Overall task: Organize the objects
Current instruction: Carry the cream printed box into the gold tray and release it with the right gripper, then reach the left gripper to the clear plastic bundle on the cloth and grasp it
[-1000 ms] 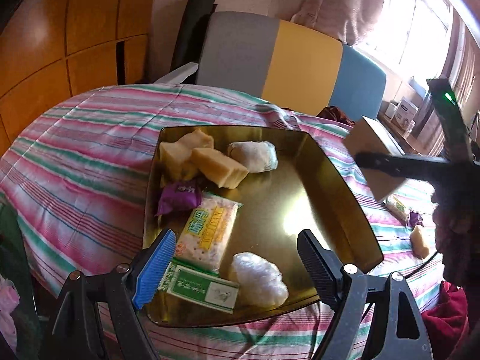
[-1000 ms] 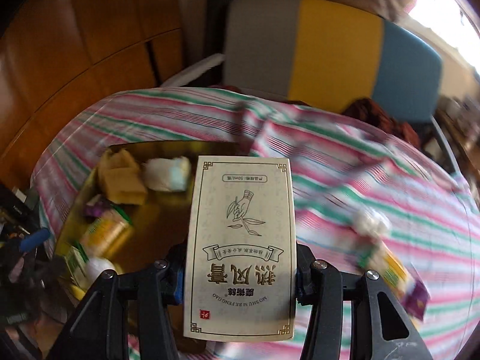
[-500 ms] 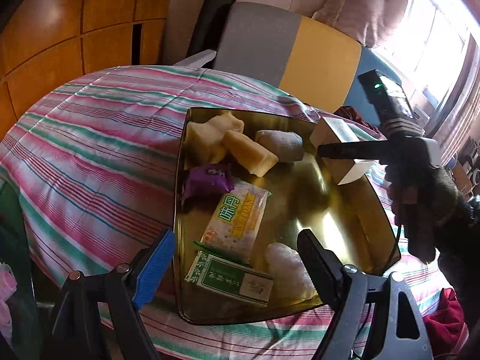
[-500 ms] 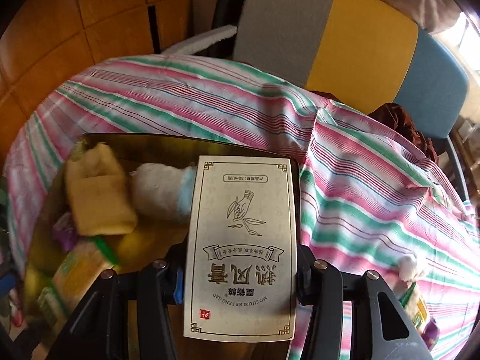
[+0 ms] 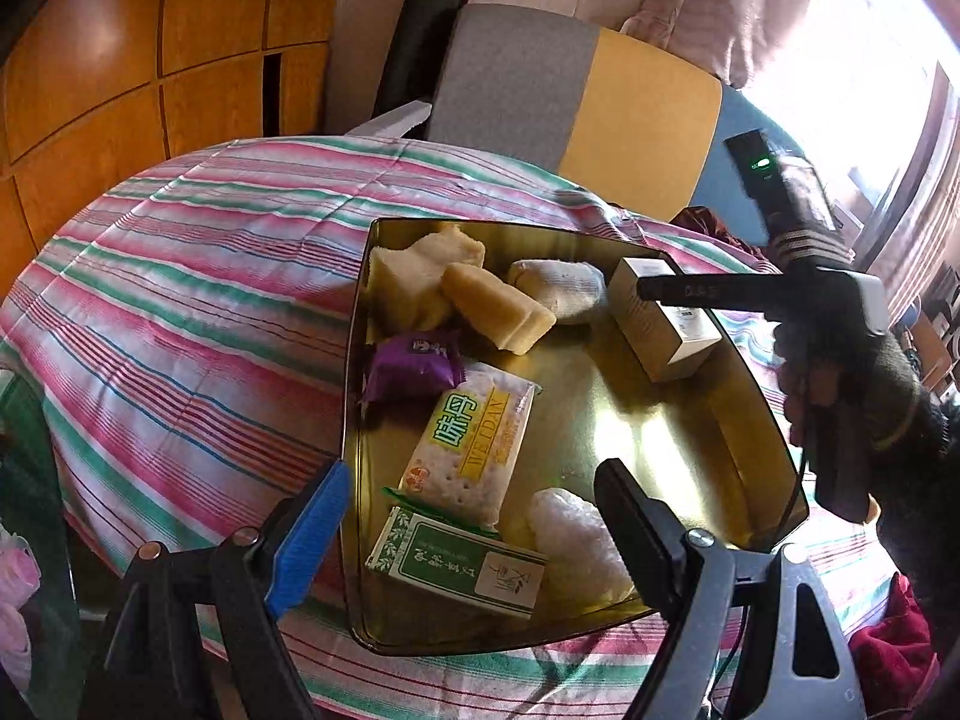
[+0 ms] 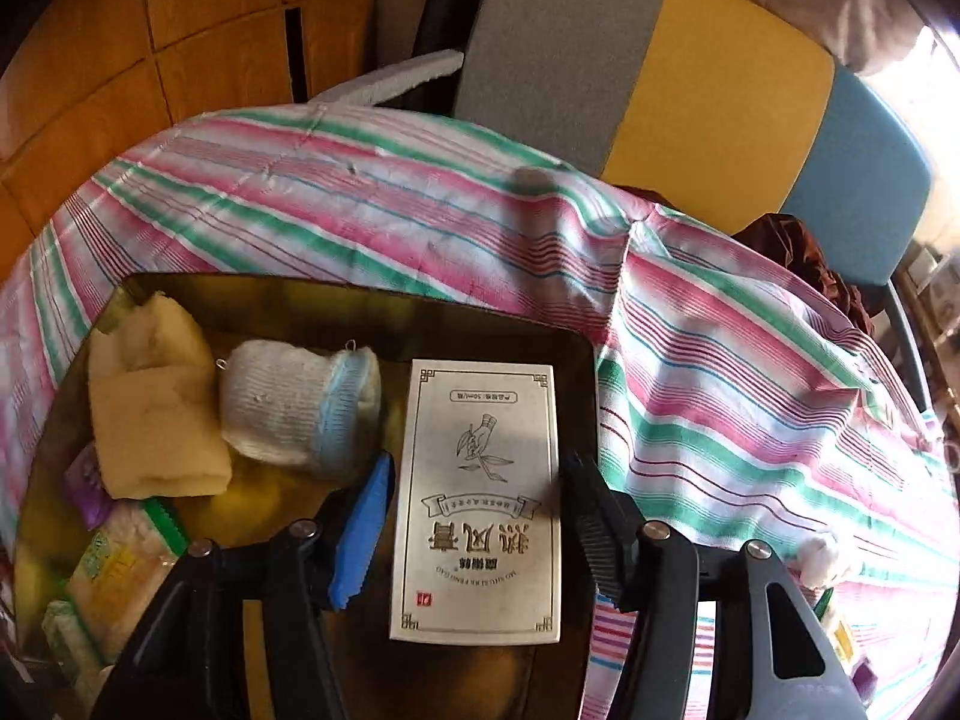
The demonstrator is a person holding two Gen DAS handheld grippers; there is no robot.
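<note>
A cream box with Chinese print (image 6: 480, 498) lies in the back right corner of the gold tray (image 5: 660, 438). My right gripper (image 6: 475, 462) straddles it with the jaws opening. Both pads stand off the box's sides. The same box (image 5: 660, 324) shows in the left wrist view, under the right gripper's fingers (image 5: 720, 291). My left gripper (image 5: 471, 471) hovers open over the tray's near edge, with nothing held. In the tray also lie yellow sponge blocks (image 5: 498, 306), a rolled white sock (image 5: 564, 288), a purple packet (image 5: 414, 363), a cracker packet (image 5: 474, 444), a green box (image 5: 462, 561) and a white wrapped bundle (image 5: 570, 534).
The tray rests on a pink and green striped cloth (image 5: 180, 300) over a round table. A grey, yellow and blue chair (image 5: 576, 102) stands behind it, with wooden cabinets (image 5: 120, 60) to the left. Small loose items (image 6: 822, 552) lie on the cloth at the right. A gloved hand (image 5: 852, 372) holds the right gripper.
The right gripper carried the cream box left over the tray and down. Its jaws have parted, and the box now lies in the tray. The left gripper stayed put.
</note>
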